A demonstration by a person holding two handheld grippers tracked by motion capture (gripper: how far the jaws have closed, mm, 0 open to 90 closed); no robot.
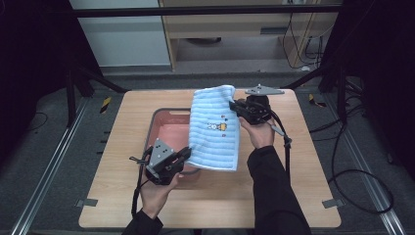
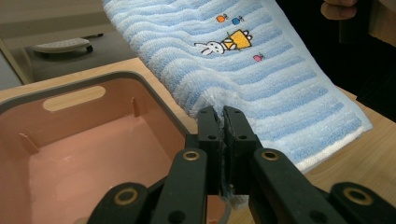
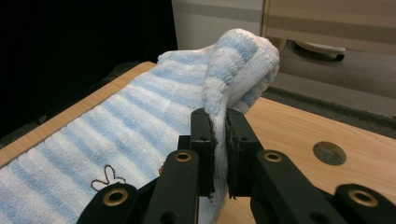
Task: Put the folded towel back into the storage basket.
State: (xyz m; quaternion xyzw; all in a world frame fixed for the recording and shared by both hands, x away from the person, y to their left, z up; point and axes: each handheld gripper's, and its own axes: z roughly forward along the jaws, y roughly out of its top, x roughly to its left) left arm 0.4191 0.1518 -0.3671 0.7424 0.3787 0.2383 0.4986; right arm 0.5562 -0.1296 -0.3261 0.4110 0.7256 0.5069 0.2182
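Observation:
A blue-and-white striped towel (image 1: 215, 129) with a small rabbit picture hangs stretched over the table, held at two edges. My left gripper (image 1: 185, 155) is shut on its near left edge, just above the pink bin (image 1: 164, 128). In the left gripper view the towel (image 2: 261, 70) slopes up and away from the closed jaws of the left gripper (image 2: 223, 114). My right gripper (image 1: 235, 105) is shut on the far right edge. In the right gripper view the towel (image 3: 154, 121) bunches into a fold above the right gripper (image 3: 218, 116).
The pink bin (image 2: 84, 140) is empty and sits at the middle left of the wooden table (image 1: 293, 161). A round hole (image 3: 329, 152) marks the tabletop near the right gripper. Dark frame legs and cables stand beyond the table's edges.

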